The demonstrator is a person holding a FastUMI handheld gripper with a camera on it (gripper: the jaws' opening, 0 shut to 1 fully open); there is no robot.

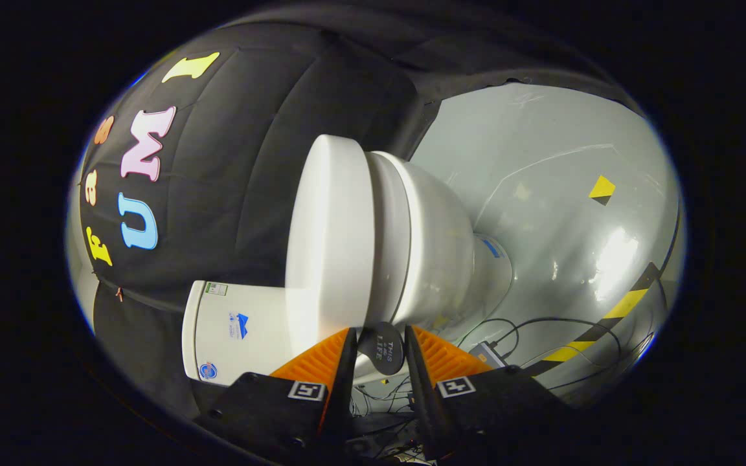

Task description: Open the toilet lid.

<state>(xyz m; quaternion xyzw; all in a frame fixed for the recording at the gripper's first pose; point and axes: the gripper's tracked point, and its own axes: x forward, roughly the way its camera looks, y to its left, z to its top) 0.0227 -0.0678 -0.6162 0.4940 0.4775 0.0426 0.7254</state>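
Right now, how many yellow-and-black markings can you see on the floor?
2: a small diamond patch beyond the toilet bowl, and a striped tape line past the cables. More may hide behind the toilet. The gripper is open.

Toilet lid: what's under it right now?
The toilet lid lies shut on the seat, bowl beneath. The bowl's inside is covered. The tool is open, fingers either side of a dark round tab.
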